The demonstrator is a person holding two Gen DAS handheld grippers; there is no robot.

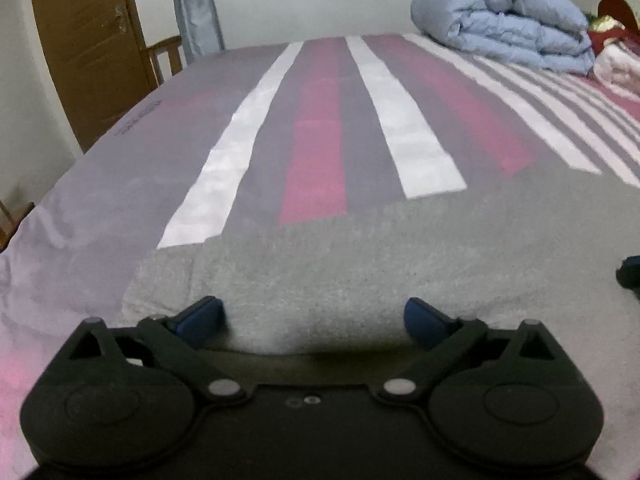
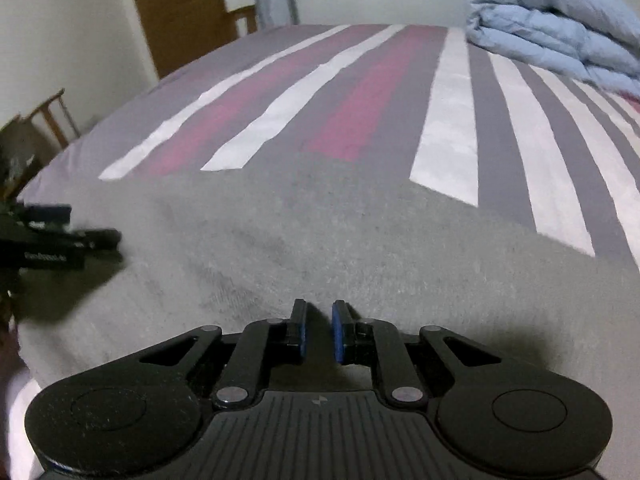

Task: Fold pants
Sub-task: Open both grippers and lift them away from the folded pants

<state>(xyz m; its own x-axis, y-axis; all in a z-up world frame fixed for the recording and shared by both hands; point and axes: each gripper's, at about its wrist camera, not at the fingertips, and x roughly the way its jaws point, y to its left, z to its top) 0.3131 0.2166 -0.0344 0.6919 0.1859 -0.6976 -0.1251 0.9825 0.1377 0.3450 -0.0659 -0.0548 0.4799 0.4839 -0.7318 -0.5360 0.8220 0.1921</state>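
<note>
While both cams look down the same bed, each catches bits the other misses:

Pants: grey fleecy pants spread flat on near part of bed, under both claws; far edge runs across the stripes.
L claw: left gripper spread wide, blue pads well apart, low over pants, nothing between them.
R claw: right gripper nearly closed, narrow gap between pads; looks to hold nothing, tho can't tell if cloth is pinched at the tips.
L cam only: red/white items at far right behind duvet; pants' left edge w/ bare sheet beside it; R claw just a dark sliver at right edge.
R cam only: L claw seen side-on at left, w/ shadow on pants; chair at left by wall; pants' right edge slanting near-right.
Edges: bed drops off at left; striped sheet open beyond pants to far edge.
Room: wide bare stripes mid and far; blue duvet takes far-right corner.
Bkgd: brown door far left, grey curtain beside it.
</note>
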